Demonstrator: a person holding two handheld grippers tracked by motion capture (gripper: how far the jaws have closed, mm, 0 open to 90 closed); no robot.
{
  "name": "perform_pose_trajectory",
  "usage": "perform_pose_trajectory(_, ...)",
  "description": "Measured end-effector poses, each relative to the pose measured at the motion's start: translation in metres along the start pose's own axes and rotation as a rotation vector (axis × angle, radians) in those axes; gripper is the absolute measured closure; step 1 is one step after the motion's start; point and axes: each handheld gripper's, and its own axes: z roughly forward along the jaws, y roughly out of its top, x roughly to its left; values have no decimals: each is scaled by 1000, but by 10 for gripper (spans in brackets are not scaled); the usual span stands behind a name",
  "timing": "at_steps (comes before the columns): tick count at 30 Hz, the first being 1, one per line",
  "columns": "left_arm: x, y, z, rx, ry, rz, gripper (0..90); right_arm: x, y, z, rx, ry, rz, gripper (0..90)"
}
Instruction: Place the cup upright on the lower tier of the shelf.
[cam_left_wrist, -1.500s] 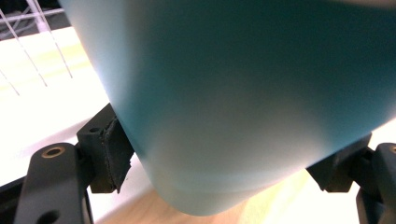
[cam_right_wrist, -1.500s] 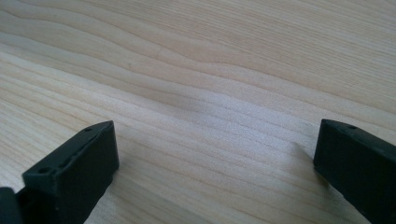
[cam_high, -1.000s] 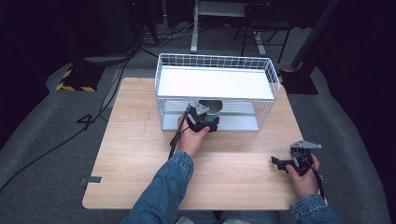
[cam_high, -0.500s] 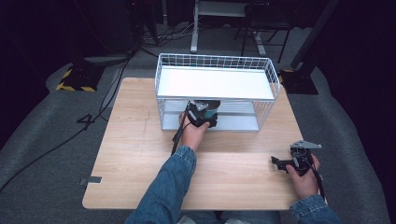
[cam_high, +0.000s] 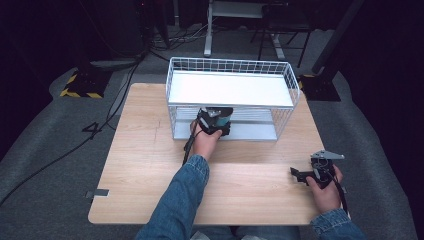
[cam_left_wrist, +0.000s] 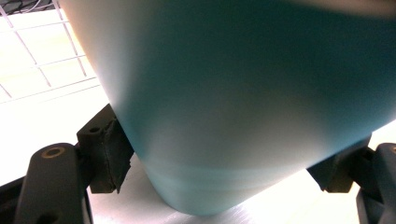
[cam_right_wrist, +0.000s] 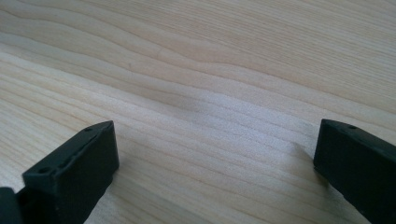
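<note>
Teal cup (cam_left_wrist: 252, 102) clamped by left gripper (cam_high: 214, 121), forearm reaching into rack (cam_high: 285, 82).

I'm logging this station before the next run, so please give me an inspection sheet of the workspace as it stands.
Surface: light wooden table, bare around the rack.
Job's things: teal cup held at the lower shelf of the white wire rack; rack's upper shelf bare.
Clutter: nothing seen.
Grippers: left gripper shut on the teal cup, at the rack's front opening; right gripper open, jaws wide apart, low over the table near its right front.
Cables: one trails from the left gripper along the hand; black cables run across the grey floor at left.
Surroundings: dark room, yellow-and-black striped base on the floor, white stand legs behind.
</note>
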Motion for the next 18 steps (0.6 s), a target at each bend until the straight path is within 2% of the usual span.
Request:
perform_pose_trajectory(1, -2, -1, 0, -10, 23, -19, 212, 0, 0, 0, 0, 0, 0, 2)
perform_pose_trajectory(3, -2, -1, 0, -17, 26, -19, 211, 0, 0, 0, 0, 0, 0, 2)
perform_pose_trajectory(5, -2, -2, -1, -11, 40, -6, 211, 0, 0, 0, 0, 0, 0, 2)
perform_pose_trajectory(10, -3, -2, 0, -4, 46, 21, 207, 0, 0, 0, 0, 0, 0, 2)
perform_pose_trajectory(12, -4, -1, 1, -21, 41, -3, 172, 0, 0, 0, 0, 0, 0, 2)
perform_pose_trajectory(13, -4, -1, 1, -21, 41, -3, 161, 0, 0, 0, 0, 0, 0, 2)
perform_pose_trajectory(14, -8, -2, 0, -24, 87, -46, 156, 0, 0, 0, 0, 0, 0, 2)
perform_pose_trajectory(15, -4, 0, 2, -24, 1, 19, 154, 0, 0, 0, 0, 0, 0, 2)
perform_pose_trajectory(16, -4, 0, 2, -24, 1, 19, 155, 0, 0, 0, 0, 0, 0, 2)
perform_pose_trajectory(17, -7, 0, -1, -9, 42, 9, 154, 0, 0, 0, 0, 0, 0, 2)
perform_pose_trajectory(18, -7, 0, -1, -9, 42, 9, 155, 0, 0, 0, 0, 0, 0, 2)
